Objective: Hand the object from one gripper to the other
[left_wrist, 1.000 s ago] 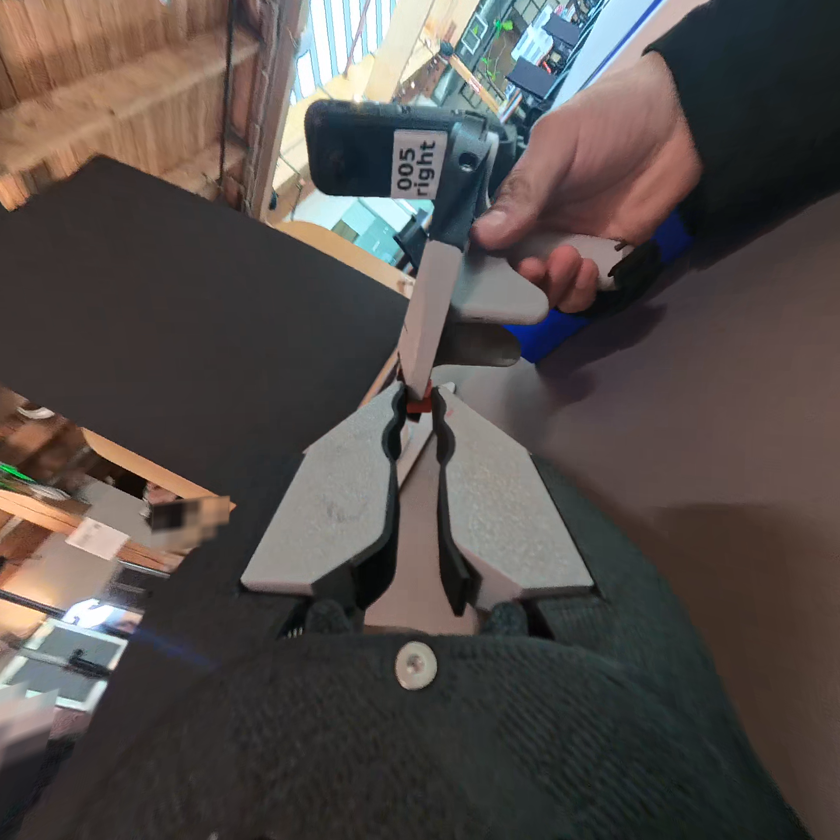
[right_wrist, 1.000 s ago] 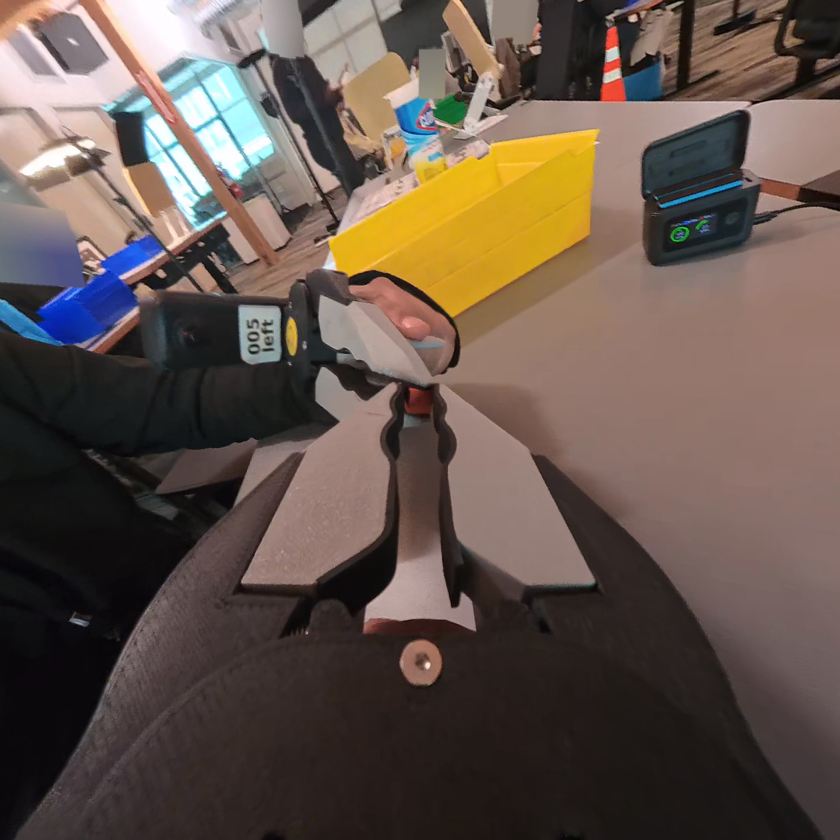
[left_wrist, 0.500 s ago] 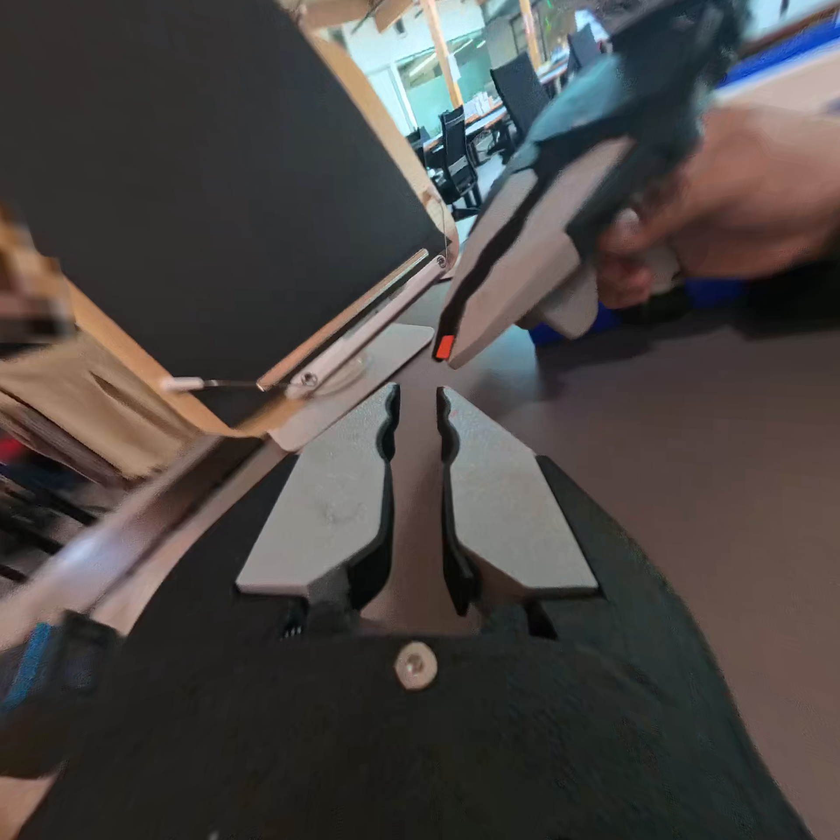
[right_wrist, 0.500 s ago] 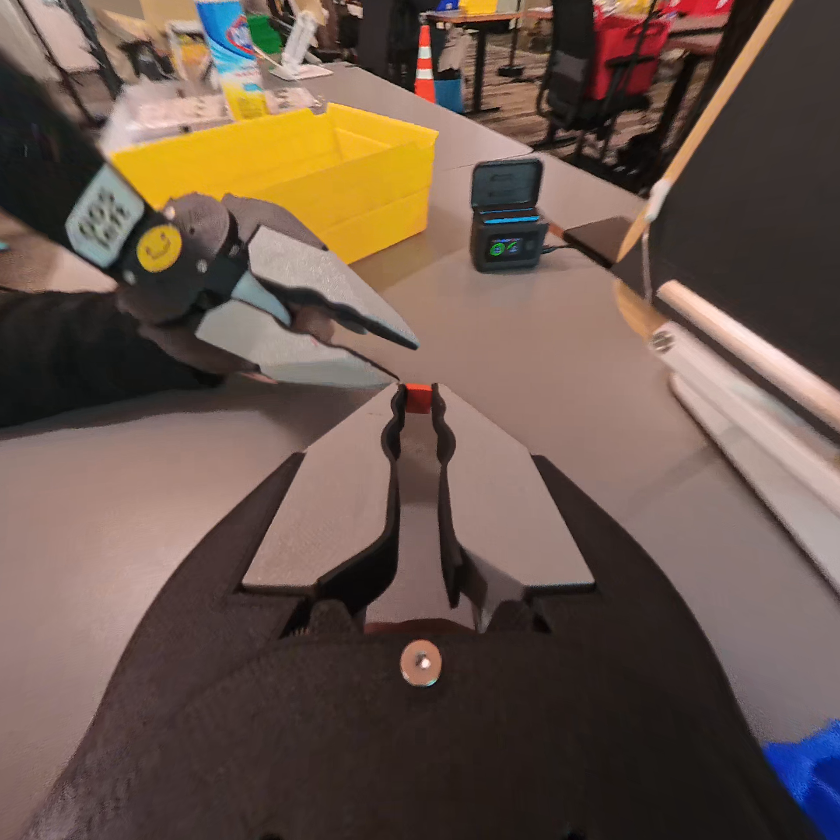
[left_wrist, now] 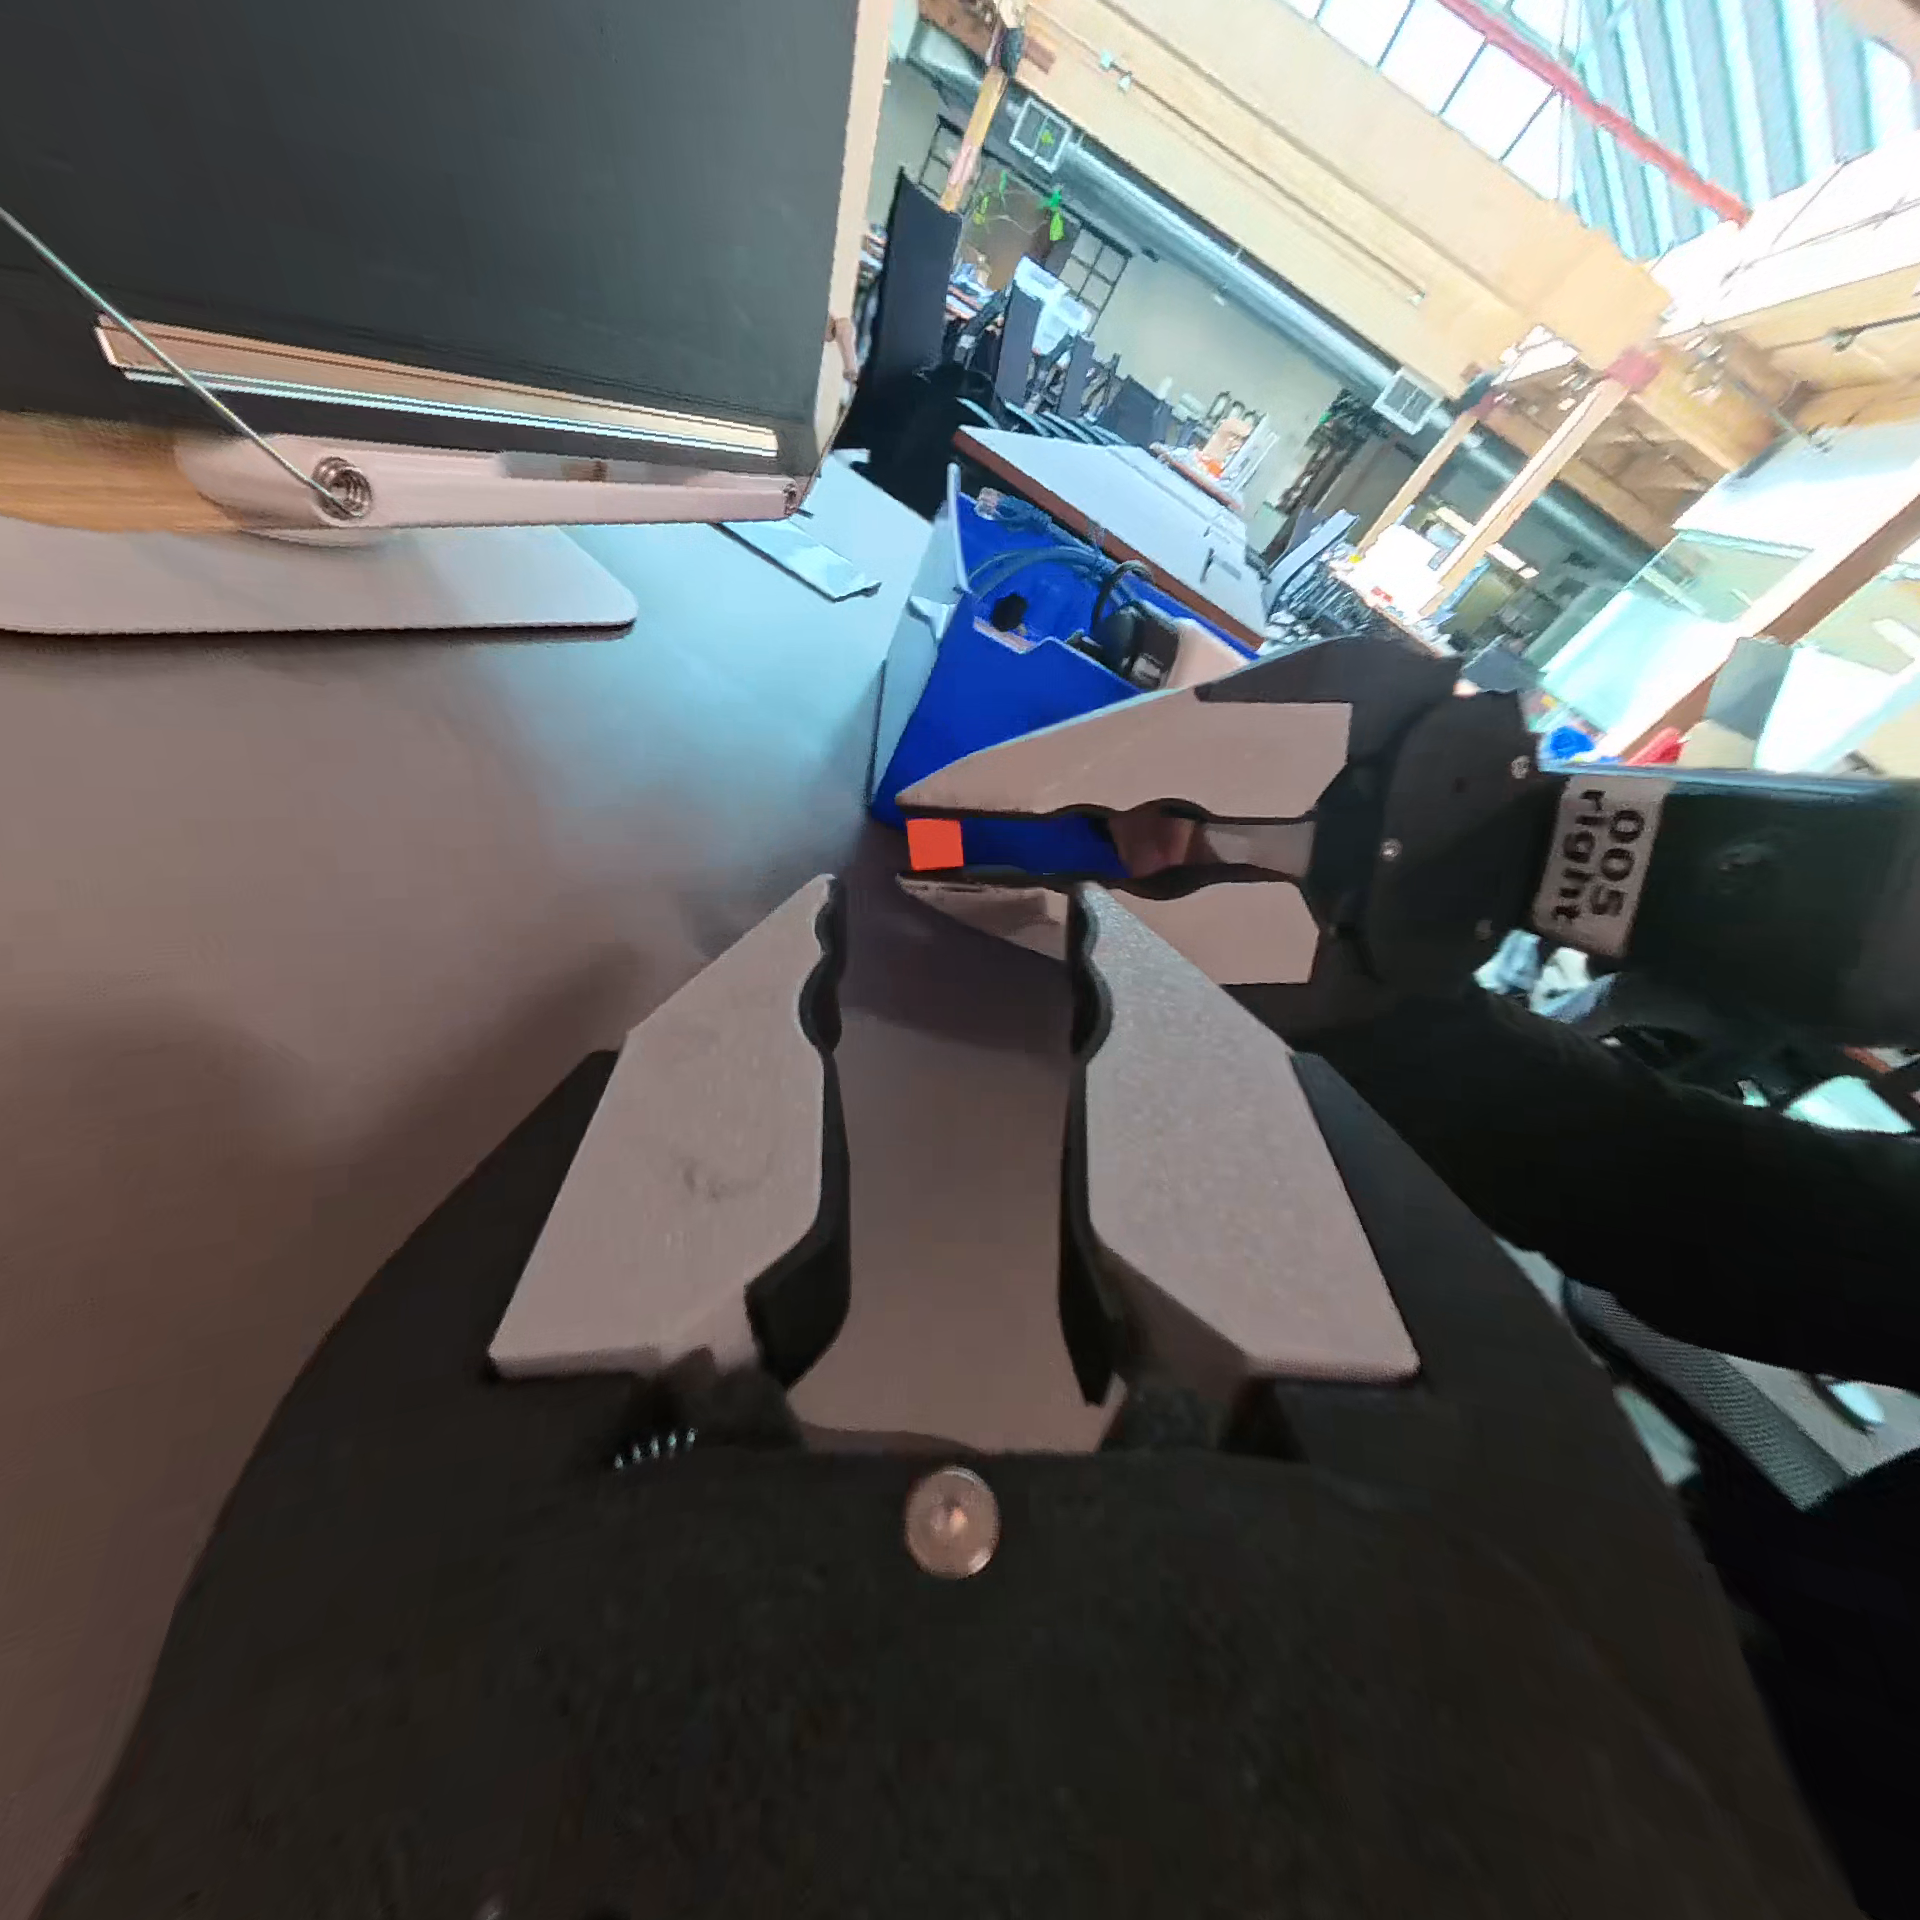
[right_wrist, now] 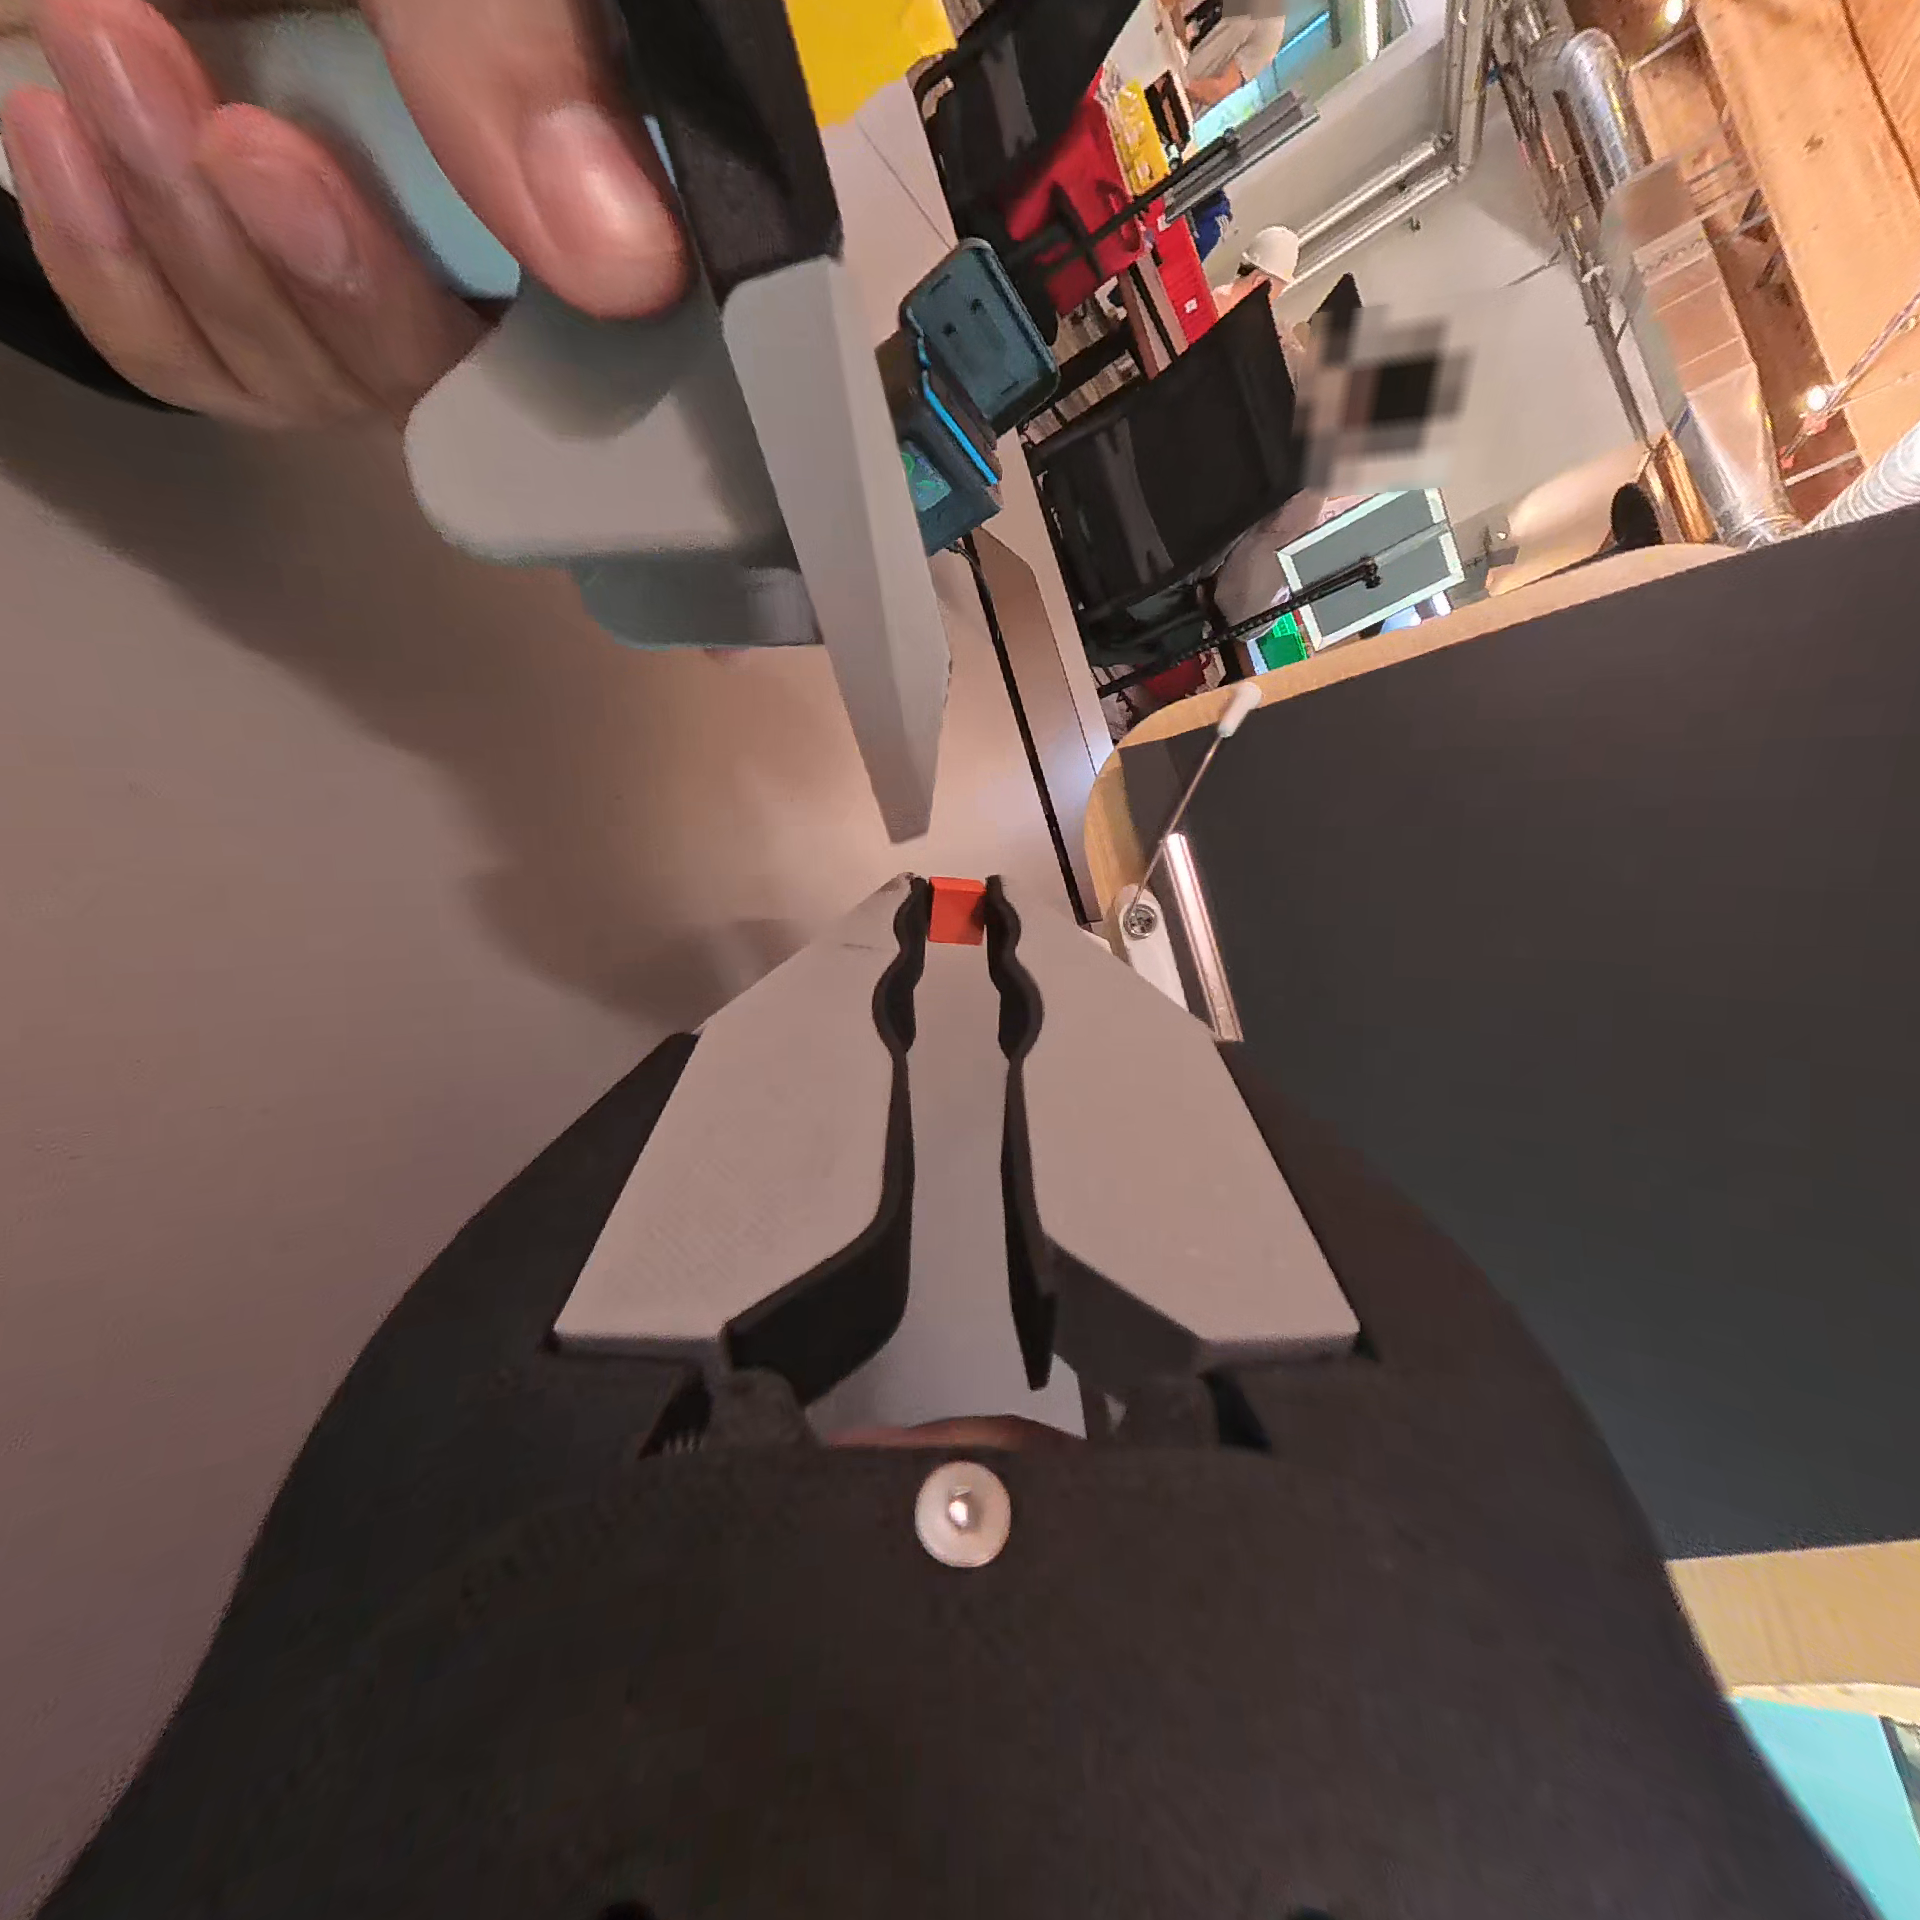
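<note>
A small orange cube (right_wrist: 956, 911) sits pinched between the tips of my right gripper (right_wrist: 954, 902). In the left wrist view the same cube (left_wrist: 934, 843) shows at the tip of the right gripper (left_wrist: 920, 844), which comes in from the right, just beyond my left fingertips. My left gripper (left_wrist: 951, 920) is open and empty, its fingers spread wide. In the right wrist view one finger of the left gripper (right_wrist: 862, 582) hangs just above and left of the cube, held by a hand (right_wrist: 312, 197); they are apart.
A grey table (left_wrist: 312, 883) lies under both grippers. A black board on a wood and metal stand (left_wrist: 416, 208) rises at the far left. A blue bin (left_wrist: 997, 686) with cables stands behind the right gripper. A dark charging case (right_wrist: 961, 384) sits farther off. Left and right tips are no more than a few centimetres apart.
A second ago both grippers met on the cube. My left gripper has since let go and opened wider, and the two have swung apart; the right gripper keeps the cube.
</note>
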